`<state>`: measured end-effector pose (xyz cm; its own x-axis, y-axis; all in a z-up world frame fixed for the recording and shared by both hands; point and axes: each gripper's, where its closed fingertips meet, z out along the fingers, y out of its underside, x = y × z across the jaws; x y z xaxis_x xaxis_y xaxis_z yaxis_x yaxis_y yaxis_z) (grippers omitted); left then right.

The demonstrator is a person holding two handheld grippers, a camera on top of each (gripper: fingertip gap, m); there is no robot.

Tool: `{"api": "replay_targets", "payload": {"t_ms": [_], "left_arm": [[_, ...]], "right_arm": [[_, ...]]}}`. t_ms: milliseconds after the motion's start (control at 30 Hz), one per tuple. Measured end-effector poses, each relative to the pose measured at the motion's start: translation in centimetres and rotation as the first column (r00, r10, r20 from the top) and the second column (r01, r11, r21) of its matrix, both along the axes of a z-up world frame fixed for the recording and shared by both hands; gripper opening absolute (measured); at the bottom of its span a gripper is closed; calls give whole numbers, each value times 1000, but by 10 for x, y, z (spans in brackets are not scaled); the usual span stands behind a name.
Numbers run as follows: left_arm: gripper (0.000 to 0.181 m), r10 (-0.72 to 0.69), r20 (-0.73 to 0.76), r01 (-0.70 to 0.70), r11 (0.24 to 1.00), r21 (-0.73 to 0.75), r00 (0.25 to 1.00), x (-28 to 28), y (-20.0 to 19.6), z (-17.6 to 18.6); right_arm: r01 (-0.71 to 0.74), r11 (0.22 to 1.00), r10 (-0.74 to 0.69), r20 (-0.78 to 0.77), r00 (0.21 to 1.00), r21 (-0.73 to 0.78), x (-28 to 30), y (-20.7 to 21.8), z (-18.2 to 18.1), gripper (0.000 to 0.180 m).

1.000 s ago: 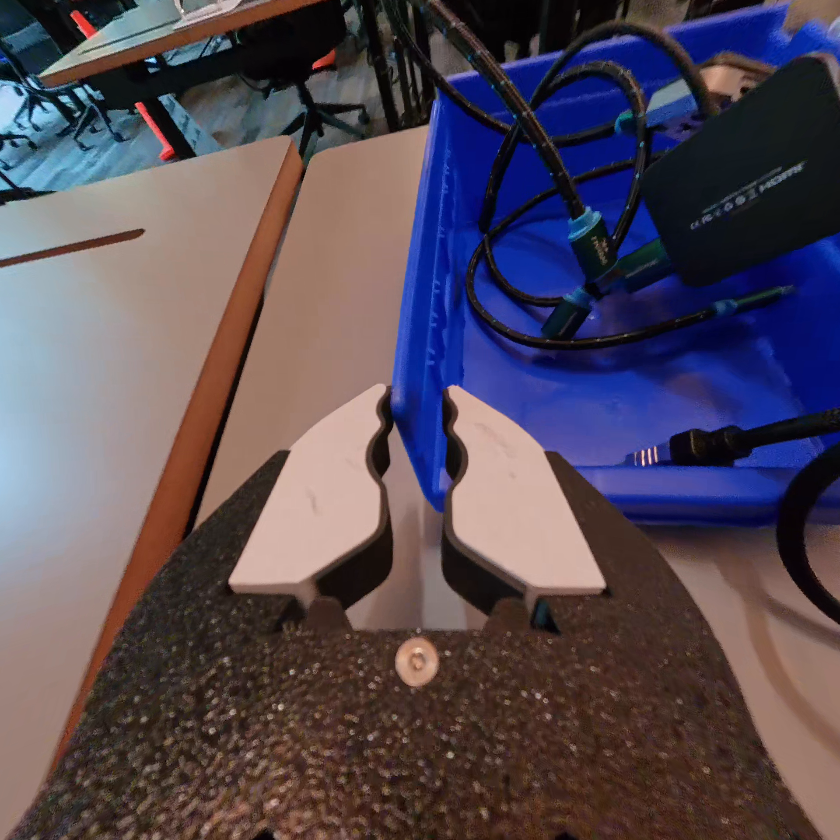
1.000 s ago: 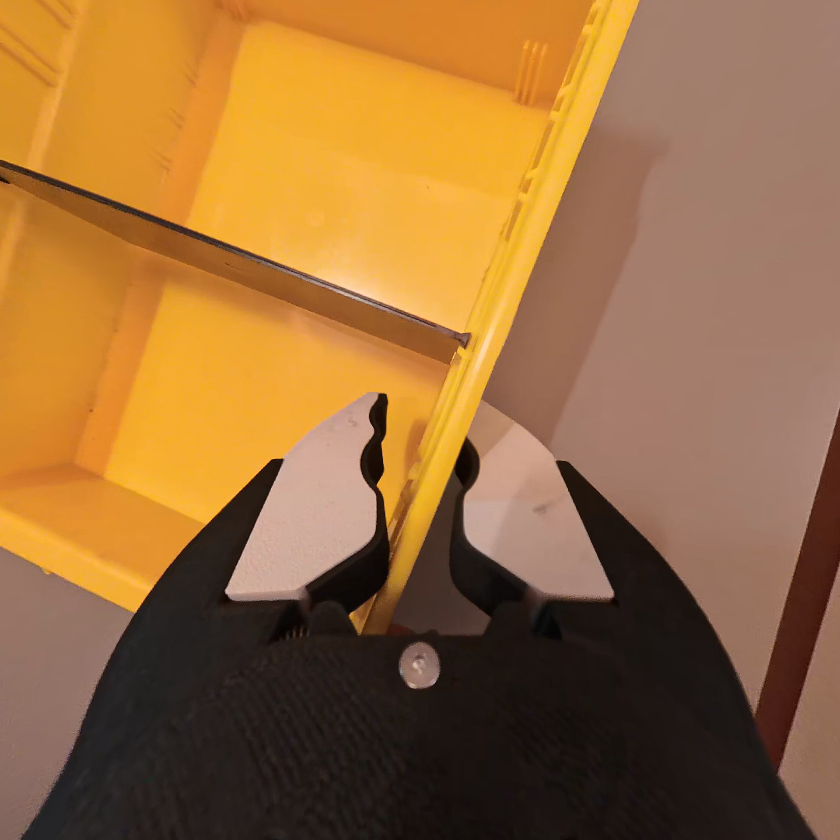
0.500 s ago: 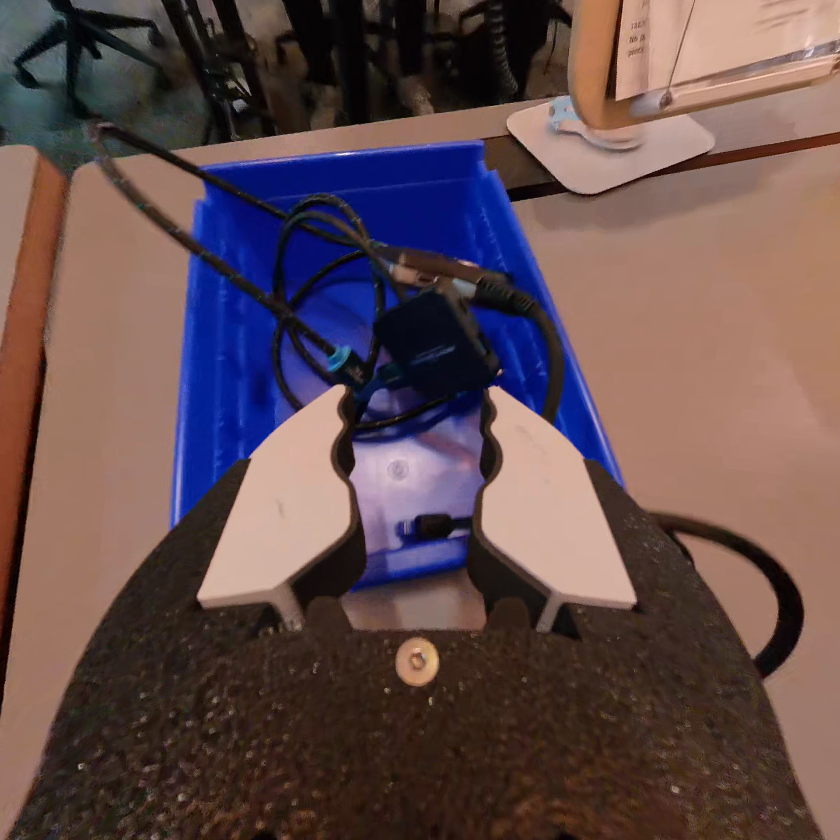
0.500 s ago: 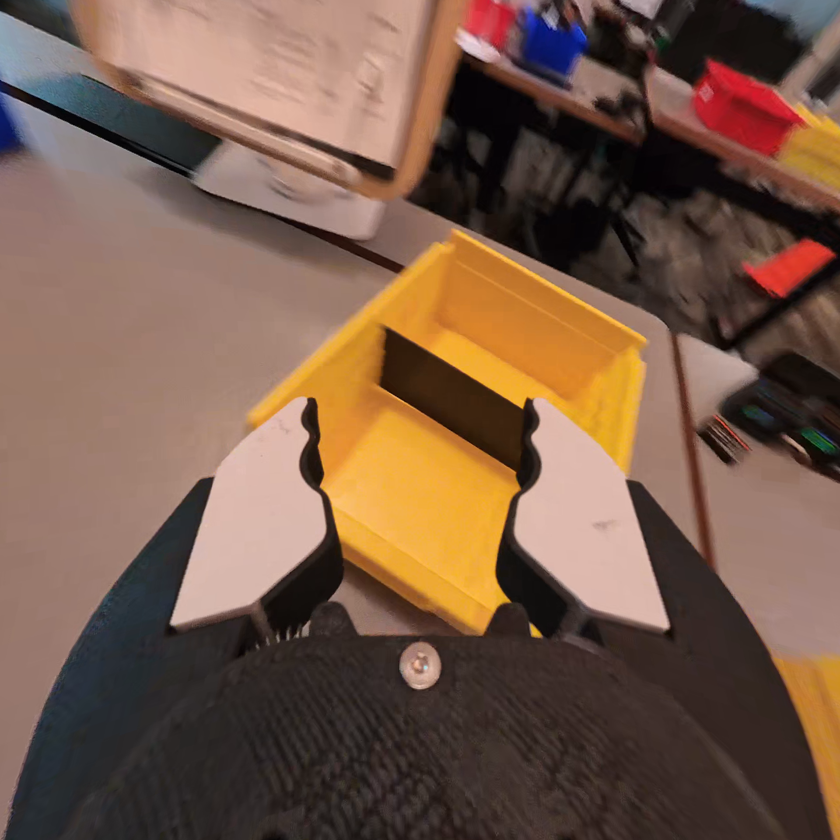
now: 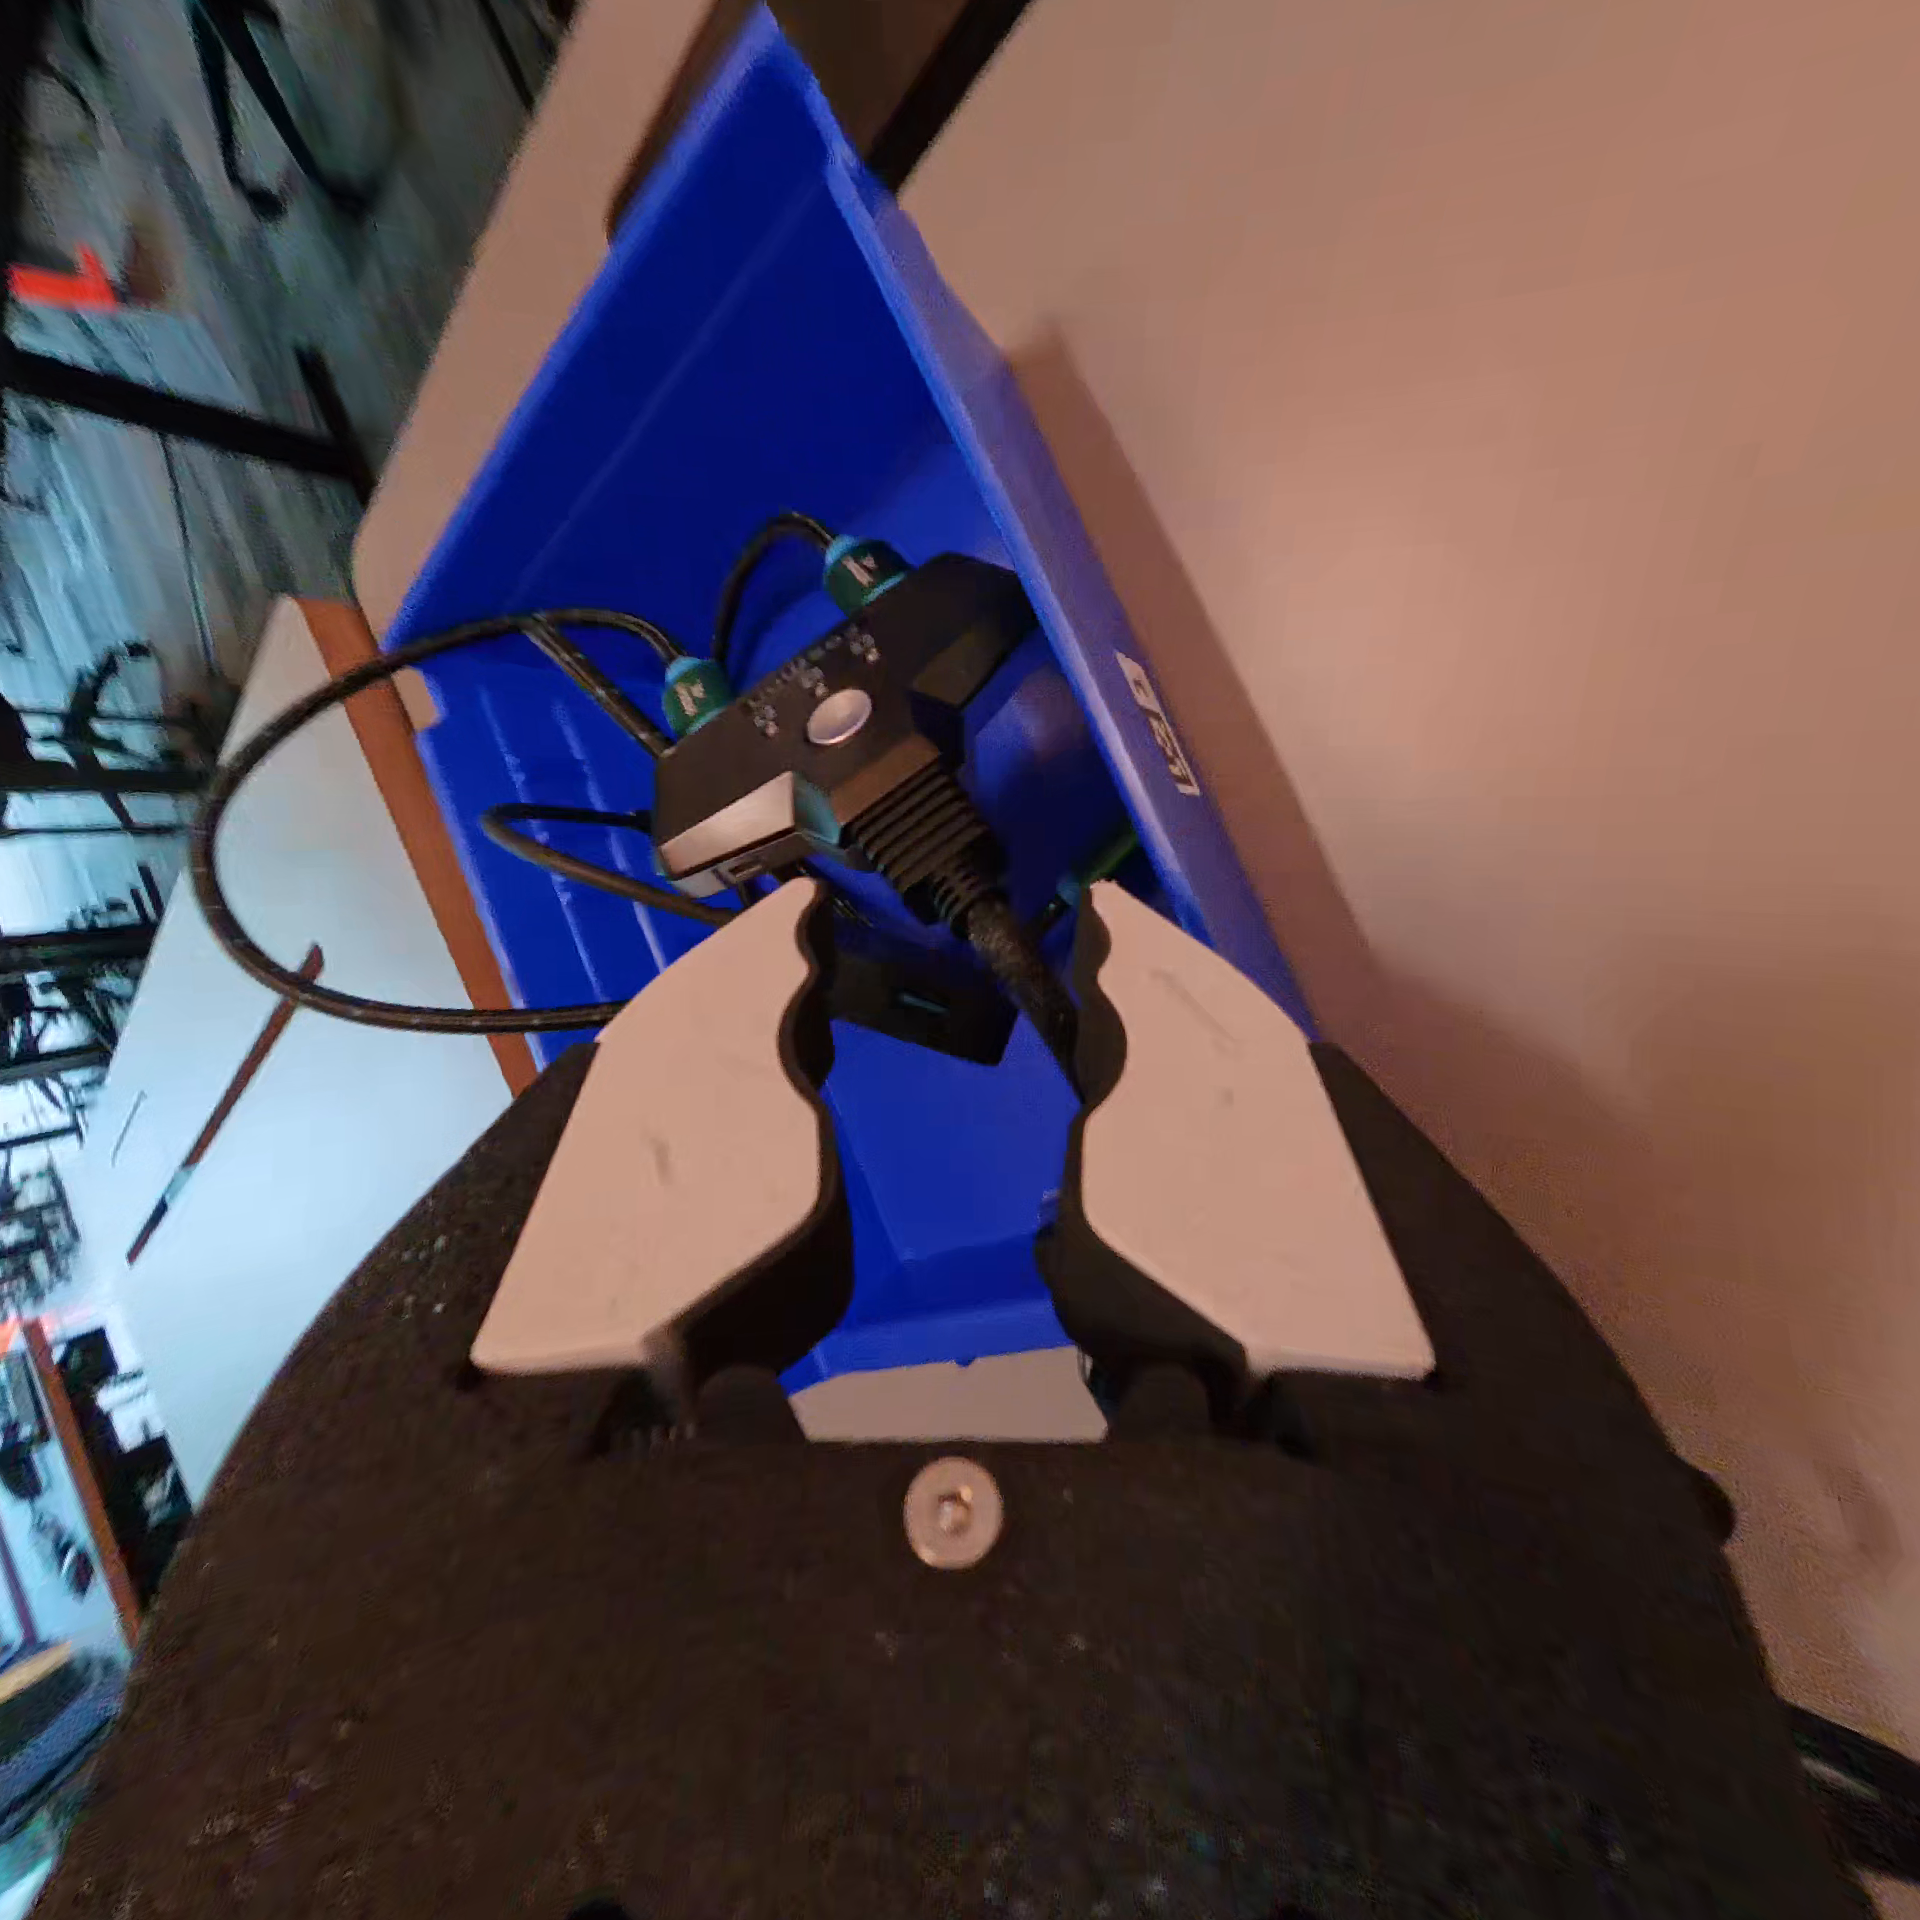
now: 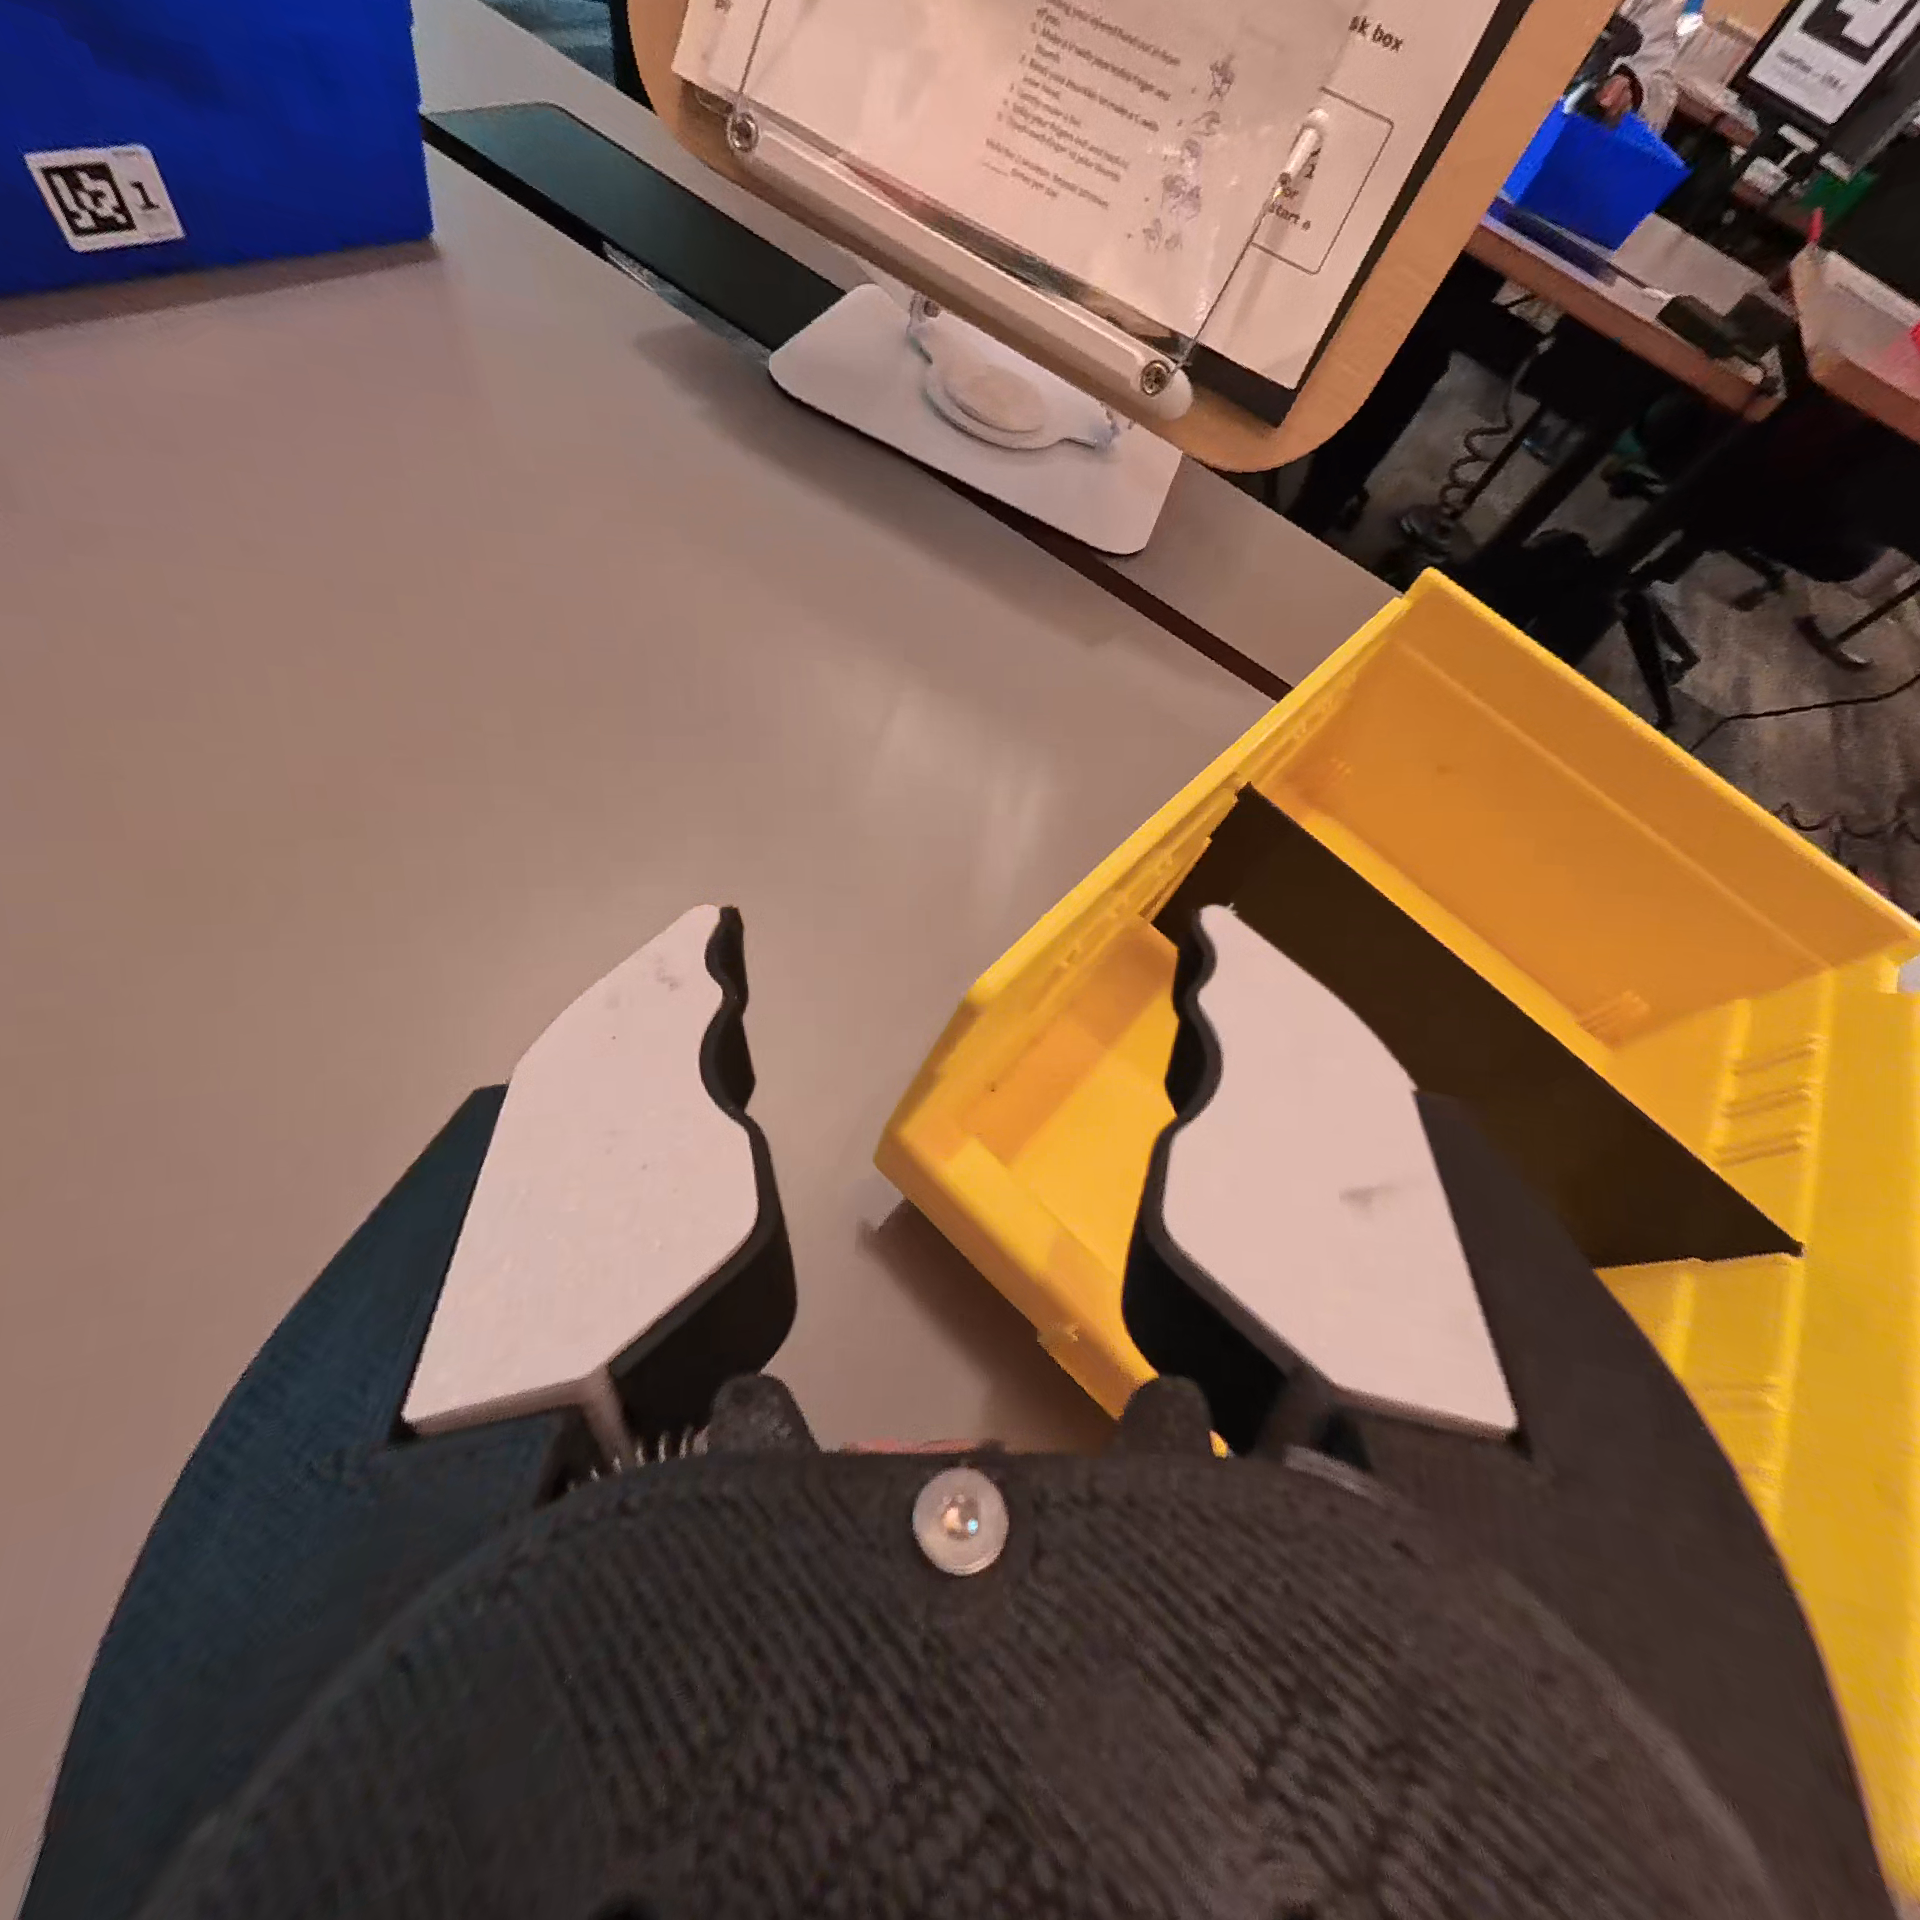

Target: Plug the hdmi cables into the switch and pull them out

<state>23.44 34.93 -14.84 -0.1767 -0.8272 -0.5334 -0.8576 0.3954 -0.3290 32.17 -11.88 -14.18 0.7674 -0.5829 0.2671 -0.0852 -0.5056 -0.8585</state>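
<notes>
A black HDMI switch [image 5: 831, 717] lies in a blue bin [image 5: 665, 436] in the left wrist view. Two teal-collared HDMI plugs [image 5: 694, 694] sit at its far side and a thick black ribbed plug [image 5: 925, 831] with a braided cable at its near side. My left gripper [image 5: 945, 935] is open and empty, tilted, just short of the switch over the bin's near end. My right gripper [image 6: 956, 966] is open and empty above the table, beside the corner of a yellow bin [image 6: 1507, 935].
A black braided cable [image 5: 249, 894] loops out over the bin's left wall. The yellow bin has a black divider [image 6: 1455, 1039]. A document stand [image 6: 1039, 208] with a white base stands at the table's far edge. The blue bin's corner [image 6: 208, 135] shows at far left.
My left gripper has swung and tilted, coming closer to the switch and opening wider. My right gripper let go of the yellow bin's wall, opened, and pulled back to the left of the bin.
</notes>
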Motion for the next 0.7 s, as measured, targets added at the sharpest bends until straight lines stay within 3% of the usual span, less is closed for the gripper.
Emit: {"api": "replay_targets", "payload": {"t_ms": [167,400,533,700], "left_arm": [[36,95,-128,-88,994,63,987,9,10,-19],[24,202,-79,-196,977,80,976,15,30,-19],[23,143,18,-144,983,111,990,13,34,-7],[21,-19,167,-36,947,321,986,2,24,39]], "right_arm": [[-21,1000,21,-11,1000,14,-3,1,-1,79],[-34,998,35,-15,999,55,-5,0,4,78],[-51,997,52,-13,999,62,-9,3,6,77],[-72,994,73,-16,997,79,-12,9,7,77]]}}
